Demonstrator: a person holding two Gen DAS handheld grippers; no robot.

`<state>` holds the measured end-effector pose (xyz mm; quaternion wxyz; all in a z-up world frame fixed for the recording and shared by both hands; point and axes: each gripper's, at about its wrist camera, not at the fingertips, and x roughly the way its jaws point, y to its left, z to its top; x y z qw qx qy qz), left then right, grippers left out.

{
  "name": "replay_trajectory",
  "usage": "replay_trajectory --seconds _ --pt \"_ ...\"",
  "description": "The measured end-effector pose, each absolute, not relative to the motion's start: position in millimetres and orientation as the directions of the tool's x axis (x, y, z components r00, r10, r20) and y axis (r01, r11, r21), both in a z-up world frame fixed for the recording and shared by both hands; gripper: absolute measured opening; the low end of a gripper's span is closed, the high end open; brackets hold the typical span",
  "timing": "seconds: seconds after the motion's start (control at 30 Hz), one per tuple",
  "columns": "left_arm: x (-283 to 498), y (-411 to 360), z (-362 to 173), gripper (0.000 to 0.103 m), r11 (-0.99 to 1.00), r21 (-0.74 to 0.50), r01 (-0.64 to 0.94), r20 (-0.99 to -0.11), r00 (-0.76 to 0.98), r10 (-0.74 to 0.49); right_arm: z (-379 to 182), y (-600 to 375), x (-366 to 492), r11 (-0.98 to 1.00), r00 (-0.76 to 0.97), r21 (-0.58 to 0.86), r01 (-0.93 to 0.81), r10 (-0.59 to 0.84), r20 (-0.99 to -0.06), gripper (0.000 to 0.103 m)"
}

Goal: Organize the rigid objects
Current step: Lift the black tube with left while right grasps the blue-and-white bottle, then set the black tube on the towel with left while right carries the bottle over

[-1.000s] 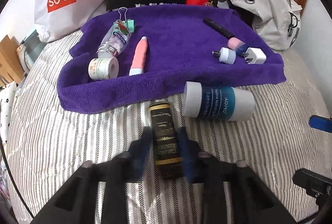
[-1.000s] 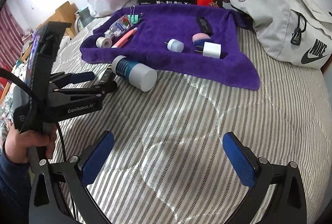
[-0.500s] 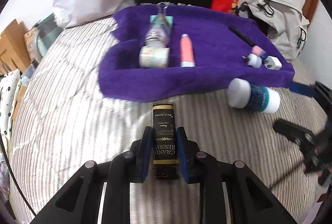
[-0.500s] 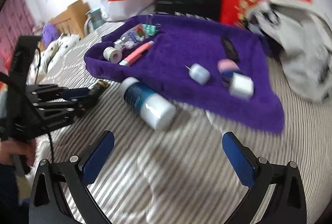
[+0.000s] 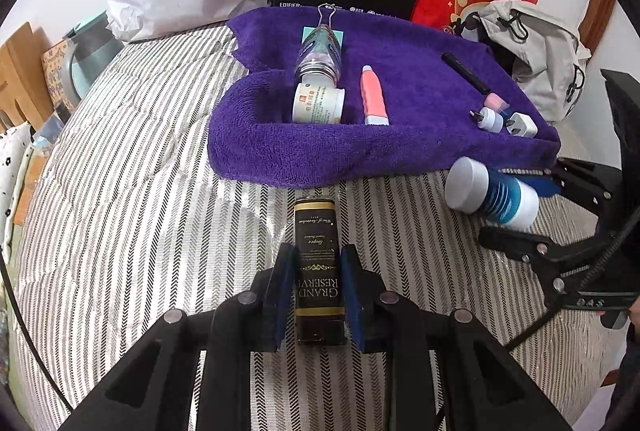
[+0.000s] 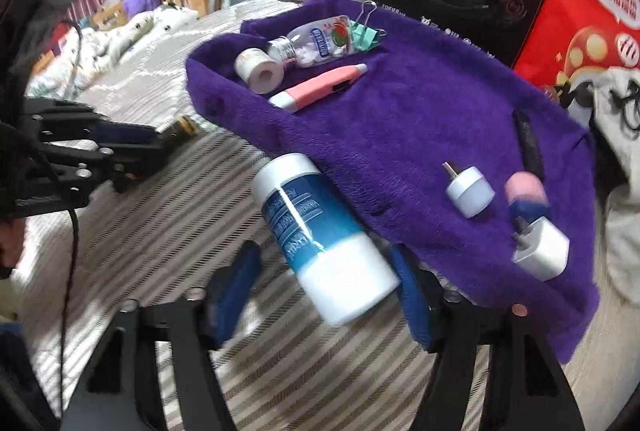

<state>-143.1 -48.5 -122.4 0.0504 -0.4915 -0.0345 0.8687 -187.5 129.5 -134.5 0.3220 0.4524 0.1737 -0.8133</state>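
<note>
Both wrist cameras look steeply down along their fingers at the striped bedspread (image 5: 120,231), close above it. Both views share the purple towel (image 5: 420,79) (image 6: 400,103) and the blue-and-white bottle (image 5: 492,191) (image 6: 324,235); each shows the other's gripper.

Soft, even daylight fills the room; colours on the purple towel (image 5: 400,103) read clean and shadows stay faint. Both fisheye views bow the striped bedspread (image 5: 132,191) and close into black corners. The left view is sharp. The right view smears with motion, worst at the plugs (image 6: 536,231) and its own fingers (image 6: 236,283). A thin glare streak crosses the blue bottle (image 6: 320,235).
</note>
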Motion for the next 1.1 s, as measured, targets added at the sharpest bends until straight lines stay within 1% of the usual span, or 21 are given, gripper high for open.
replay_trajectory --seconds 0.03,0.2,0.3,0.33,0.47,0.6,0.67,0.73,0.8,0.97,1.1 --pt "-143 -49 -122 0.024 -0.993 -0.107 -0.056 -0.85 -0.512 0.12 -134 130 -186 -0.73 -0.37 0.019 0.684 -0.369 -0.853 0.059" --pt "-143 -51 -122 0.024 -0.992 -0.112 -0.057 -0.851 -0.511 0.125 -129 123 -182 -0.706 -0.345 0.027 0.708 -0.379 -0.859 0.059" --pt "-142 -48 -122 0.024 -0.992 -0.119 -0.052 -0.851 -0.51 0.129 -131 114 -184 -0.688 -0.341 0.001 0.726 -0.36 -0.868 0.058" --pt "-142 -48 -123 0.024 -0.991 -0.12 -0.052 -0.85 -0.51 0.13 -132 111 -185 -0.68 -0.335 -0.003 0.733 -0.357 -0.872 0.054" --pt "-142 -48 -123 0.024 -0.992 -0.118 -0.053 -0.85 -0.511 0.128 -133 106 -186 -0.662 -0.314 -0.007 0.75 -0.347 -0.883 0.049" --pt "-141 -47 -123 0.024 -0.993 -0.103 -0.056 -0.852 -0.51 0.117 -131 111 -187 -0.702 -0.286 0.02 0.712 -0.316 -0.905 0.04" --pt "-141 -46 -122 0.024 -0.994 -0.096 -0.055 -0.853 -0.511 0.11 -130 124 -190 -0.773 -0.27 0.044 0.633 -0.274 -0.923 0.04" --pt "-141 -44 -122 0.024 -0.995 -0.083 -0.057 -0.854 -0.511 0.101 -130 134 -184 -0.815 -0.275 0.017 0.58 -0.216 -0.937 0.04" --pt "-141 -44 -122 0.024 -0.995 -0.086 -0.055 -0.853 -0.512 0.102 -131 136 -176 -0.818 -0.281 0.02 0.575 -0.22 -0.934 0.04" --pt "-141 -40 -122 0.024 -0.996 -0.065 -0.063 -0.854 -0.513 0.088 -131 131 -165 -0.808 -0.346 -0.043 0.587 -0.202 -0.916 0.04" --pt "-142 -39 -122 0.024 -0.996 -0.06 -0.063 -0.855 -0.512 0.084 -133 137 -166 -0.807 -0.342 -0.011 0.59 -0.237 -0.909 0.041"
